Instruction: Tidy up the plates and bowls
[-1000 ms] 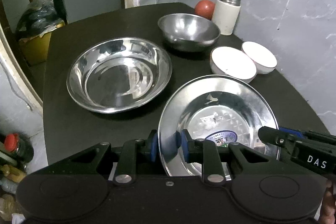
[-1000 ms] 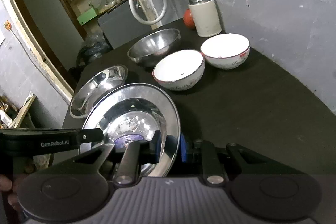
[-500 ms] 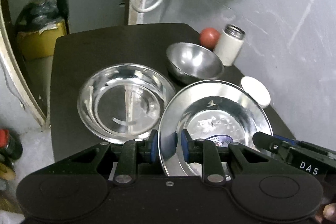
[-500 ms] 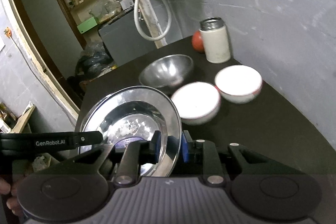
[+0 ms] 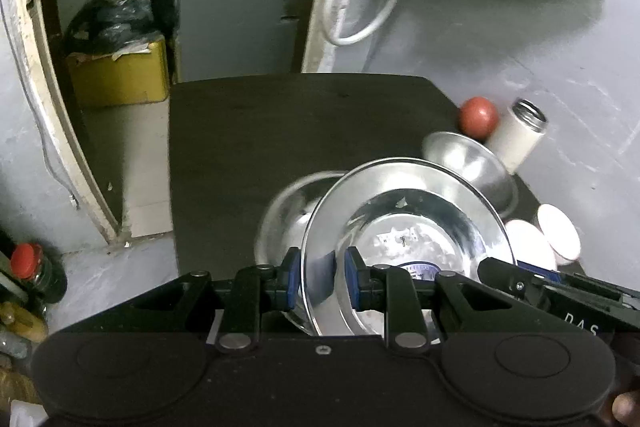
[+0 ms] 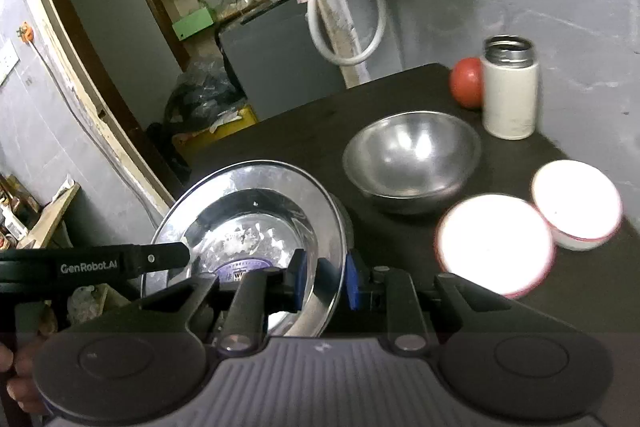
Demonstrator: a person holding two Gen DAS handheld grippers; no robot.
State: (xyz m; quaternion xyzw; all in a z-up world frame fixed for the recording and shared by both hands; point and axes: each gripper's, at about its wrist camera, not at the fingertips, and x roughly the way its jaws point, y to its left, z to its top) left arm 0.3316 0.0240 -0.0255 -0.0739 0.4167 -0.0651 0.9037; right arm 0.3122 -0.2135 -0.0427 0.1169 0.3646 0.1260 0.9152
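A shiny steel plate (image 5: 404,223) (image 6: 248,223) with a blue label hangs in the air, held at both sides. My left gripper (image 5: 319,285) is shut on its left rim and my right gripper (image 6: 323,281) is shut on its right rim. A second steel plate (image 5: 288,215) lies on the black table below and to the left, mostly hidden by the held one. A deep steel bowl (image 6: 412,159) (image 5: 468,163) sits beyond. Two white bowls (image 6: 494,241) (image 6: 576,203) with red rims stand at the right.
A white flask (image 6: 510,95) with a steel top and a red round fruit (image 6: 466,81) stand at the black table's (image 5: 280,131) far right corner by the grey wall. A grey cabinet (image 5: 236,15) and a yellow box (image 5: 120,75) lie beyond the table. A hand (image 6: 20,383) holds the left gripper.
Both grippers have lifted the labelled steel plate off the table and carried it left, so it now hangs over the other steel plate. The bowls have stayed in place.
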